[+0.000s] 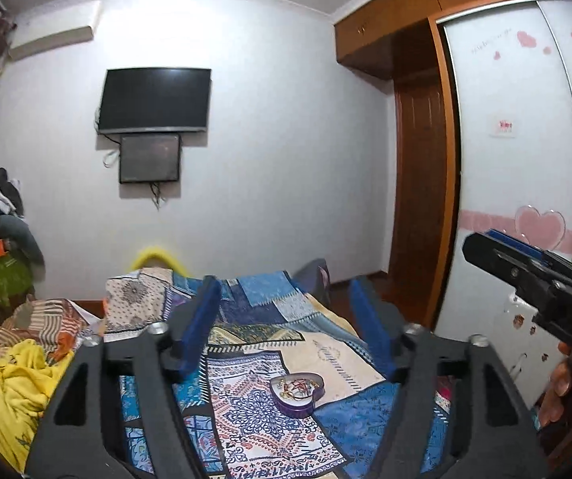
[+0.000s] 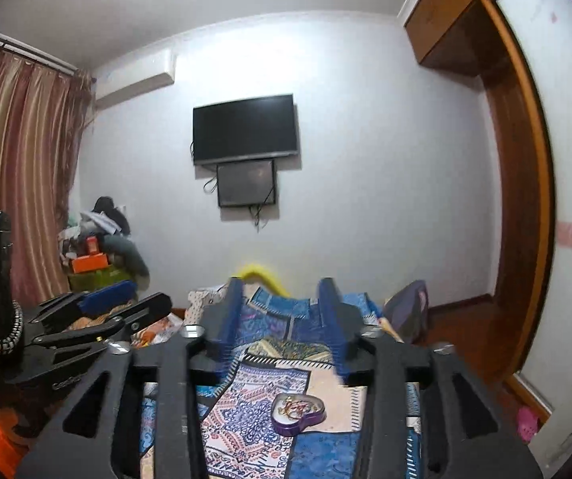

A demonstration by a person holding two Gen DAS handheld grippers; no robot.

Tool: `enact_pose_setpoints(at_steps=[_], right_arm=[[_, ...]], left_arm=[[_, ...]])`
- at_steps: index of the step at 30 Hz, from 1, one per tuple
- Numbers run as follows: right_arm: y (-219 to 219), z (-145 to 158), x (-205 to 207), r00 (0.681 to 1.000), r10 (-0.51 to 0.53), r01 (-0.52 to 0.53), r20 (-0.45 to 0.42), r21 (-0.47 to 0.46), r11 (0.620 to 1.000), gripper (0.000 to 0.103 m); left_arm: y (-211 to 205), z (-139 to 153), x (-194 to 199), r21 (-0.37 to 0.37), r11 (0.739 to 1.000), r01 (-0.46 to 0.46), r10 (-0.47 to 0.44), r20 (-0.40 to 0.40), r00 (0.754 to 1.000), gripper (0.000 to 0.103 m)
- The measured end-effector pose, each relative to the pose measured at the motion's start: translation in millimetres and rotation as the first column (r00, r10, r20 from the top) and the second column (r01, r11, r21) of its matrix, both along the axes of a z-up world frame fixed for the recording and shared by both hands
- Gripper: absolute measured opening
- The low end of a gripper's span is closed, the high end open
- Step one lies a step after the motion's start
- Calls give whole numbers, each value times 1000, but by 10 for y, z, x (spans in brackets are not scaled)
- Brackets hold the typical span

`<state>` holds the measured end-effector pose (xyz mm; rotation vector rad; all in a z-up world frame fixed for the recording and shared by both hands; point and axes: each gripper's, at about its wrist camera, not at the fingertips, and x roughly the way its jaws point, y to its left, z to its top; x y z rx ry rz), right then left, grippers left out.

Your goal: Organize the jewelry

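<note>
- Your left gripper (image 1: 286,299) is hanging above the bedspread (image 1: 254,411), jaws spread, nothing between.
- Your right gripper (image 2: 284,299) is likewise gaping, empty.
- Heart-shaped tin (image 1: 297,392) is sitting on the bedspread, jewelry (image 1: 295,385) inside.

A dark television (image 1: 154,99) is mounted on the pale wall (image 1: 286,139), flanked by striped curtains (image 2: 18,167) and what seems a sliding wardrobe (image 1: 517,159).

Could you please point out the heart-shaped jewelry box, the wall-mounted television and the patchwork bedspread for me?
heart-shaped jewelry box (image 1: 297,393): left wrist view, on its purple side wall.
wall-mounted television (image 1: 154,99): left wrist view, middle of the dark screen.
patchwork bedspread (image 2: 325,455): right wrist view, a bare blue patch.
</note>
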<state>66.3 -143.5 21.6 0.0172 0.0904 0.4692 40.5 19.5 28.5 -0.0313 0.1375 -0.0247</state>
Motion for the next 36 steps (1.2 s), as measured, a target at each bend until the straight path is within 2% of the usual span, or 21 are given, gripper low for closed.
enact_pose_setpoints(at_steps=[3, 7, 8, 15, 36], right_arm=[[17, -16, -40, 1000, -28, 28, 10, -1, 1000, 64], [4, -24, -122, 998, -62, 62, 15, -3, 998, 83], [8, -32, -115, 997, -71, 71, 15, 1, 997, 85], [-35, -87, -138, 997, -70, 70, -19, -5, 998, 86], [-131, -120, -212, 997, -68, 68, -45, -20, 998, 86]], left_arm=[[4, -7, -55, 0, 1000, -24, 24, 11, 1000, 89], [24, -33, -106, -7, 999, -42, 42, 17, 999, 93], [18, -32, -139, -8, 999, -46, 46, 17, 999, 94], [38, -61, -222, -23, 998, -57, 58, 13, 998, 96], [-4, -89, -243, -10, 999, -47, 47, 7, 999, 96]])
